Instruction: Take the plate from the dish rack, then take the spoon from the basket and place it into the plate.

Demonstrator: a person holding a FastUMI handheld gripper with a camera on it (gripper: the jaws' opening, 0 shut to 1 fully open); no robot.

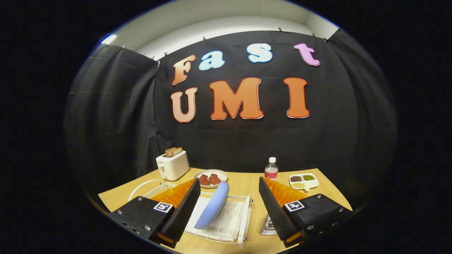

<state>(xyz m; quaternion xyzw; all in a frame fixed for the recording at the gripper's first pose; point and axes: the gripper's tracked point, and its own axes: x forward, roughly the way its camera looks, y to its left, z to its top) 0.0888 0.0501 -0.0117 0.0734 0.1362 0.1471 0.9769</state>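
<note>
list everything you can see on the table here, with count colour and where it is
blue round plate: 1, light blue, standing tilted on edge in the rack, between the claw's fingers
white wire dish rack: 1, white, on the table under the plate
wooden table: 1, light wood, beneath everything
white toaster: 1, white, two brown slices in its slots, beyond the left finger
pale plate of brown food: 1, two reddish-brown pieces, beyond the rack
clear plastic bottle: 1, white cap, red label, beyond the right finger
white divided dish: 1, dark, green and yellowish fillings, right of the bottle
clear glass item: 1, beside the right finger, kind unclear
claw: 1, open, fingers on either side of the plate, not touching it
</note>
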